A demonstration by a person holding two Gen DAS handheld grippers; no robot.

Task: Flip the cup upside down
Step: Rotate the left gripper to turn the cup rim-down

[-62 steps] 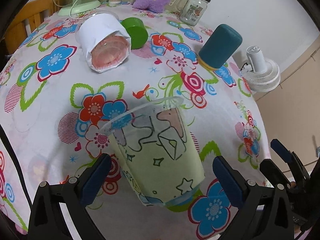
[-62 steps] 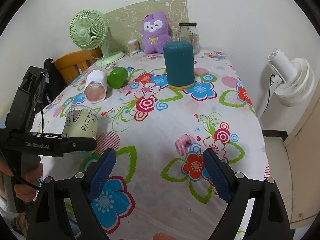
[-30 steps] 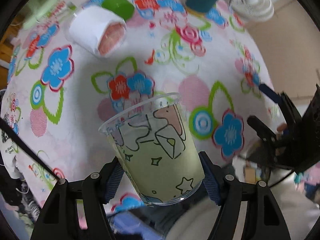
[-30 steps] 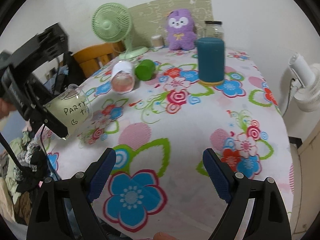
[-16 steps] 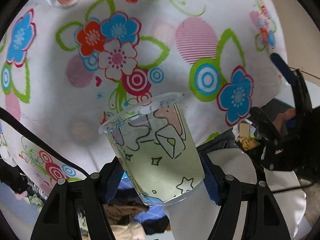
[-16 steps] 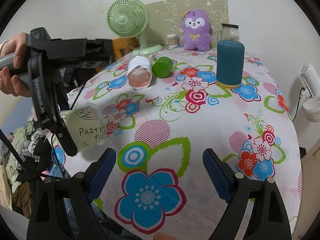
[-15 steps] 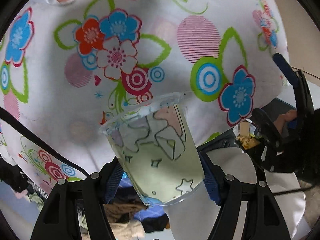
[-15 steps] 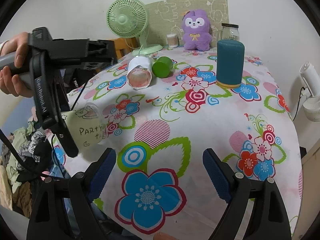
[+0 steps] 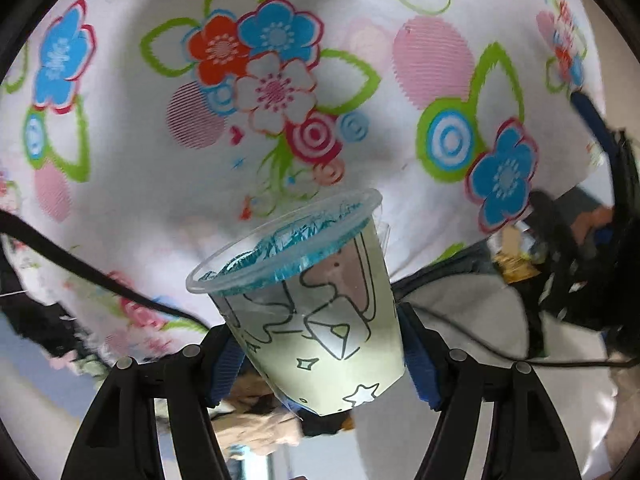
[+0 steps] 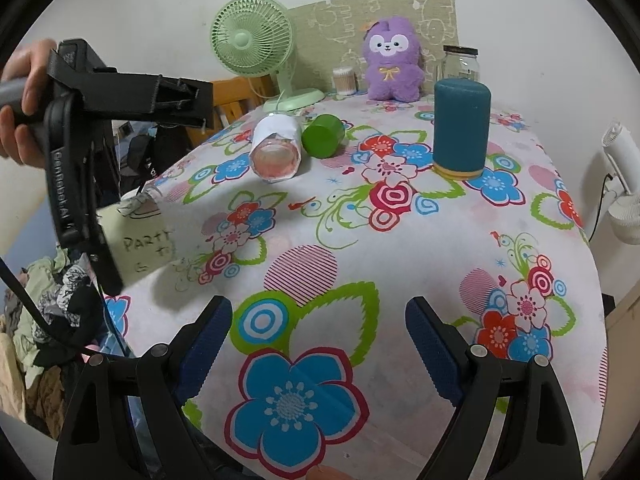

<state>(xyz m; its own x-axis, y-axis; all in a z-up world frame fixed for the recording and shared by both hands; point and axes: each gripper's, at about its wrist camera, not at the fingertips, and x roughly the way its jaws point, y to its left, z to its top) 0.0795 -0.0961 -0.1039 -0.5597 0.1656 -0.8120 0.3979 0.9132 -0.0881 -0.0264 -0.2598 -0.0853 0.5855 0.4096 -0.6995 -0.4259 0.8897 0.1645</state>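
Note:
A clear plastic cup (image 9: 316, 312) with a pale green printed sleeve is clamped between the blue pads of my left gripper (image 9: 320, 356). It is held in the air over the table's left edge, tipped over with its rim facing the flowered tablecloth (image 9: 280, 128). In the right wrist view the cup (image 10: 140, 240) and the left gripper (image 10: 80, 216) appear at the left, the cup lying nearly sideways with its mouth toward the table. My right gripper (image 10: 318, 344) is open and empty above the table's near edge.
On the table lie a white-wrapped cup on its side (image 10: 276, 152) and a green cup (image 10: 324, 136). A teal cylinder (image 10: 460, 128), a purple plush toy (image 10: 394, 60), a glass jar (image 10: 460, 62) and a green fan (image 10: 256, 44) stand behind. A white fan (image 10: 620, 184) stands off the right edge.
My left gripper closed on the cup, lifted it off the table and turned it over toward the cloth. Over the last half second it tilted further. The right gripper rose slightly.

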